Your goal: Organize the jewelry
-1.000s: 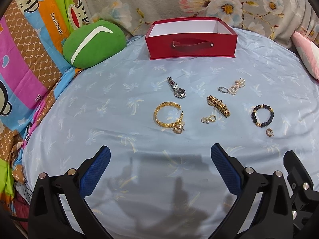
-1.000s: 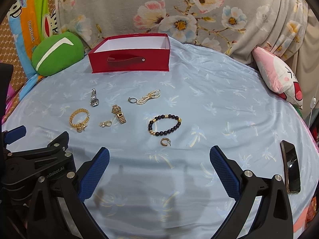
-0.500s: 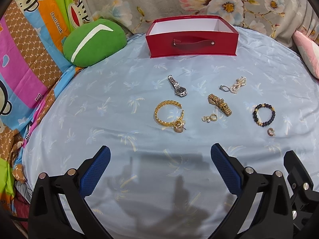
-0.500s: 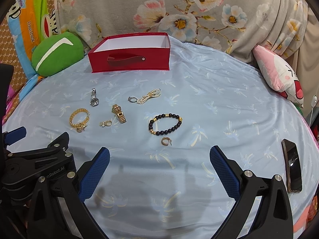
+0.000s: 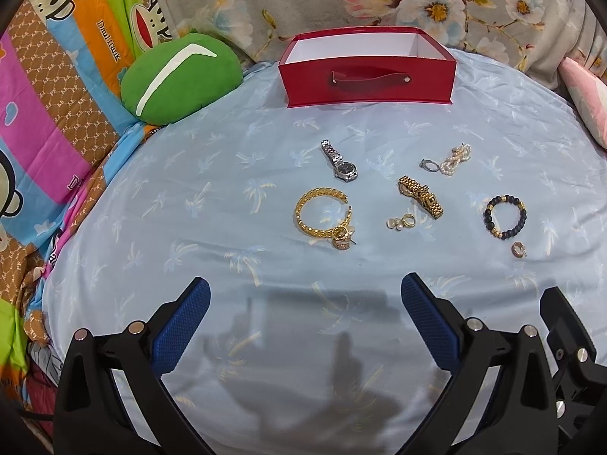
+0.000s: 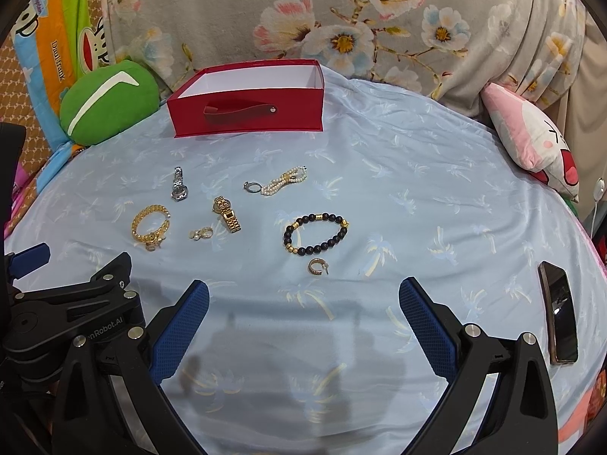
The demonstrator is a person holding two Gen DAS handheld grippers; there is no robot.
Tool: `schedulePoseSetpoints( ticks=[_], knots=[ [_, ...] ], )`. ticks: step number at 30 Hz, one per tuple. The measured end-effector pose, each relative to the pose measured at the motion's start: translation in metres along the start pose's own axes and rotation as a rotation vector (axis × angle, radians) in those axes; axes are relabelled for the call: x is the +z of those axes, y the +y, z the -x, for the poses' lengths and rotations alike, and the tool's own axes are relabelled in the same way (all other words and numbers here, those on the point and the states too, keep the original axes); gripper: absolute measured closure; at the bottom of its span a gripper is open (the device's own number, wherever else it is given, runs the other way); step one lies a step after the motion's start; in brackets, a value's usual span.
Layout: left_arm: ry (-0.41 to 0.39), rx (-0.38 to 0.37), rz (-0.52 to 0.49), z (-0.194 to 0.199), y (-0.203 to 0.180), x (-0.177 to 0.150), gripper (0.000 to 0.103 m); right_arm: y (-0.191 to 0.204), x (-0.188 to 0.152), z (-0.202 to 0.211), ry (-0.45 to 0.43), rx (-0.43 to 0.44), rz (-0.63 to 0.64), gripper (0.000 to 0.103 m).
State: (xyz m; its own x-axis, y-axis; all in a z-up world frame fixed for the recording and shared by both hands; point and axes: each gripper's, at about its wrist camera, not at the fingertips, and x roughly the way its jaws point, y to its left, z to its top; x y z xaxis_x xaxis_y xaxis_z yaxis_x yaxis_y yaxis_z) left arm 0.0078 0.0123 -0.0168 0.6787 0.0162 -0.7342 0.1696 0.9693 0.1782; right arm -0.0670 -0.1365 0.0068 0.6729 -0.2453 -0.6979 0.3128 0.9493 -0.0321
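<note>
We see both the left gripper [image 5: 305, 320] and right gripper [image 6: 303, 320] spread wide, holding nothing, low in frame above the pale blue sheet [image 5: 235, 174]. Jewelry lies mid-frame: gold bracelet [image 5: 322, 214], beaded bracelet [image 6: 315, 234]. Red box [image 5: 367, 79] sits top centre. A phone [image 6: 559, 322], probably, lies right. The blanket [image 5: 108, 40] reads "Daul frank".

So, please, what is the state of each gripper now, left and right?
Left gripper: open, holding nothing, above the blue sheet.
Right gripper: open, holding nothing.

box [image 5: 367, 83]: matt red card | sheet [image 5: 265, 151]: smooth cloth | bangle [image 5: 320, 212]: shiny gold metal
</note>
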Motion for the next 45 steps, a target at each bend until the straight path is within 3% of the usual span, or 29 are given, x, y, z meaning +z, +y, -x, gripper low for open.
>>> schedulePoseSetpoints(
  ticks=[23, 45],
  knots=[
    [0.009, 0.005, 0.004, -0.001, 0.004, 0.001, 0.005, 0.000, -0.001, -0.001, 0.004, 0.003, -0.001, 0.005],
    [0.078, -0.032, 0.036, -0.028, 0.016, -0.005, 0.005, -0.002, -0.001, -0.026, 0.066, 0.037, -0.019, 0.005]
  ],
)
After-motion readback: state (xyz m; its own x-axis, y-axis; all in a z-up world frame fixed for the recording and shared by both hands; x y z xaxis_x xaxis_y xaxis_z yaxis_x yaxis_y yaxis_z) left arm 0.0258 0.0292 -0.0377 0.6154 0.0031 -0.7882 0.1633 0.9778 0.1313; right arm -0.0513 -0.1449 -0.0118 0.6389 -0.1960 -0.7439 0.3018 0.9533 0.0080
